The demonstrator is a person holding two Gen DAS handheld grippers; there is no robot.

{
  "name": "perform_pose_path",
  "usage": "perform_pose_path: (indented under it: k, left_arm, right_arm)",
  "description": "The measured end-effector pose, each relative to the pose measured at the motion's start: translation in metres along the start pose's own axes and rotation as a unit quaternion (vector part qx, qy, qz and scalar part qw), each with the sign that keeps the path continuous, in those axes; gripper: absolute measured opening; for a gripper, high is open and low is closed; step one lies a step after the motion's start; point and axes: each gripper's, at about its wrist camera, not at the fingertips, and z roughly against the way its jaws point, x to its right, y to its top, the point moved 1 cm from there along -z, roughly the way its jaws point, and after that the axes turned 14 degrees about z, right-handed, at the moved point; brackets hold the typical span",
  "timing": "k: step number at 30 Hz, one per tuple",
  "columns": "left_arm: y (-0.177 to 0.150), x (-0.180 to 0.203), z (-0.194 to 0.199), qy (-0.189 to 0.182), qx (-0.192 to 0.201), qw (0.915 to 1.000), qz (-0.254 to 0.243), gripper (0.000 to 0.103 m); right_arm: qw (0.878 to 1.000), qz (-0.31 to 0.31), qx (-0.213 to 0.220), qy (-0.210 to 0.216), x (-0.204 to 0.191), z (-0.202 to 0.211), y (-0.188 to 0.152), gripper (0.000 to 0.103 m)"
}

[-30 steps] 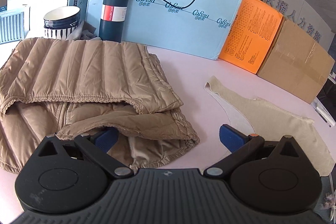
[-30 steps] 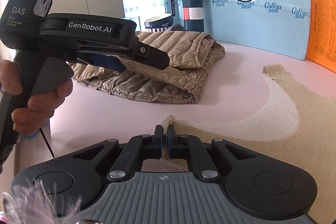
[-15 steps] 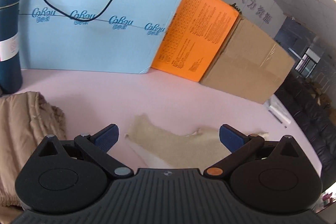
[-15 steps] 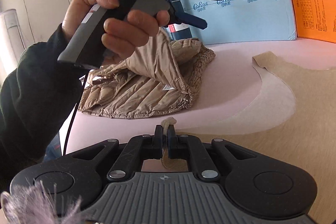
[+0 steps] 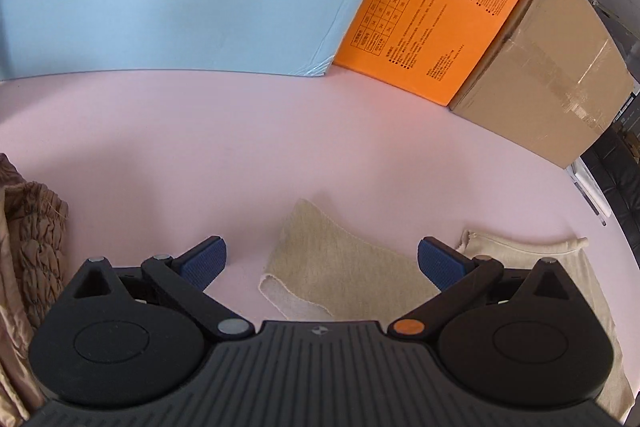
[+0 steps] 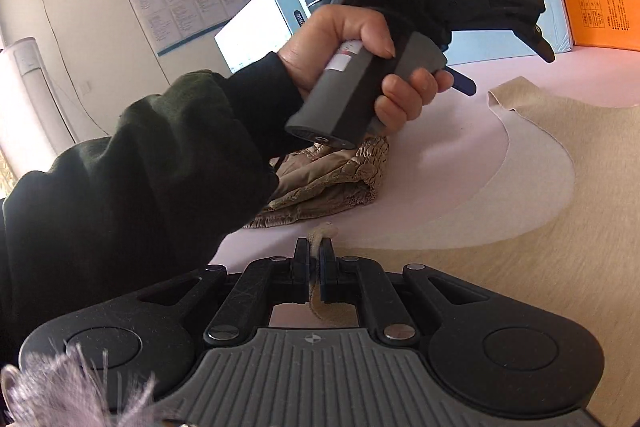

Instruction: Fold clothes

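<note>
A beige knit top [image 6: 560, 227] lies flat on the pink table [image 5: 280, 131]. My right gripper [image 6: 316, 251] is shut on one of its shoulder straps at the near edge. My left gripper [image 5: 322, 263] is open and hovers just over the other strap [image 5: 312, 239], which lies between its blue pads [image 5: 204, 261] without touching them. The right wrist view shows that left gripper [image 6: 506, 67] held in a hand, pointing down toward the far strap [image 6: 504, 99]. A folded brown puffer jacket [image 5: 36, 235] sits to the left, also seen as the jacket [image 6: 332, 183] under the hand.
A light blue box [image 5: 160, 7], an orange box [image 5: 440, 7] and a cardboard box [image 5: 552, 67] line the table's far side. A dark sleeve [image 6: 140, 187] crosses the left of the right wrist view. Bare pink table lies between the top and the boxes.
The left gripper swung right, from over the puffer jacket to over the beige top's far strap, staying open. The right gripper kept its grip on the near strap and rolled a little.
</note>
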Motion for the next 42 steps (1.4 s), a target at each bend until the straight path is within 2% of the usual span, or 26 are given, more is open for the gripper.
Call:
perform_pose_path:
  k: [1, 2, 3, 5, 9, 13, 16, 20, 29, 34, 37, 38, 39, 40, 41, 42]
  left_arm:
    - [-0.003, 0.001, 0.000, 0.001, 0.017, 0.9998, -0.013, 0.092]
    - [-0.005, 0.003, 0.000, 0.001, 0.033, 0.9991, -0.025, 0.056]
    - [-0.007, 0.004, -0.003, 0.000, 0.025, 0.9991, -0.033, 0.020]
    - [-0.011, 0.008, -0.003, 0.005, 0.027, 0.9988, -0.039, 0.005]
    - [-0.013, 0.020, 0.013, 0.004, 0.055, 0.9973, -0.049, 0.005]
    - [-0.011, 0.040, 0.037, -0.003, 0.072, 0.9953, -0.065, 0.005]
    - [-0.011, 0.058, 0.053, -0.013, 0.082, 0.9935, -0.078, 0.005]
    - [-0.014, 0.086, 0.062, -0.033, 0.087, 0.9915, -0.091, 0.005]
    - [-0.035, 0.179, 0.023, -0.073, 0.051, 0.9865, -0.137, 0.005]
    - [-0.064, 0.228, -0.019, -0.079, 0.016, 0.9829, -0.165, 0.005]
    - [-0.091, 0.253, -0.051, -0.070, -0.018, 0.9791, -0.190, 0.006]
    - [-0.099, 0.258, -0.063, -0.063, -0.034, 0.9779, -0.196, 0.015]
    - [-0.108, 0.264, -0.075, -0.056, -0.049, 0.9765, -0.202, 0.034]
    - [-0.114, 0.267, -0.083, -0.050, -0.060, 0.9755, -0.206, 0.047]
    - [-0.120, 0.270, -0.089, -0.047, -0.061, 0.9741, -0.212, 0.069]
    - [-0.127, 0.272, -0.095, -0.044, -0.063, 0.9727, -0.219, 0.075]
  right_arm:
    - [1.000, -0.001, 0.000, 0.001, 0.000, 0.000, 0.000, 0.005]
    - [1.000, -0.002, 0.000, 0.002, 0.000, 0.000, 0.000, 0.005]
    - [1.000, -0.002, 0.001, 0.002, 0.000, 0.001, 0.000, 0.005]
    - [1.000, 0.000, 0.005, -0.001, 0.000, 0.002, 0.001, 0.005]
    - [1.000, -0.010, 0.025, 0.006, 0.002, 0.008, 0.001, 0.005]
    - [0.996, -0.067, 0.053, 0.022, 0.020, 0.022, 0.001, 0.005]
    - [0.991, -0.107, 0.081, 0.027, 0.033, 0.044, 0.000, 0.005]
    - [0.980, -0.144, 0.136, 0.003, 0.046, 0.093, -0.008, 0.005]
    - [0.949, -0.185, 0.239, -0.091, 0.057, 0.204, -0.048, 0.005]
    - [0.925, -0.231, 0.259, -0.151, 0.058, 0.238, -0.089, 0.005]
    - [0.913, -0.265, 0.260, -0.170, 0.055, 0.248, -0.117, 0.005]
    - [0.908, -0.278, 0.261, -0.174, 0.054, 0.249, -0.125, 0.005]
    - [0.903, -0.288, 0.260, -0.183, 0.053, 0.252, -0.134, 0.005]
    - [0.898, -0.295, 0.260, -0.197, 0.051, 0.257, -0.142, 0.005]
    - [0.894, -0.300, 0.259, -0.210, 0.050, 0.259, -0.149, 0.006]
    - [0.892, -0.300, 0.259, -0.216, 0.050, 0.260, -0.153, 0.007]
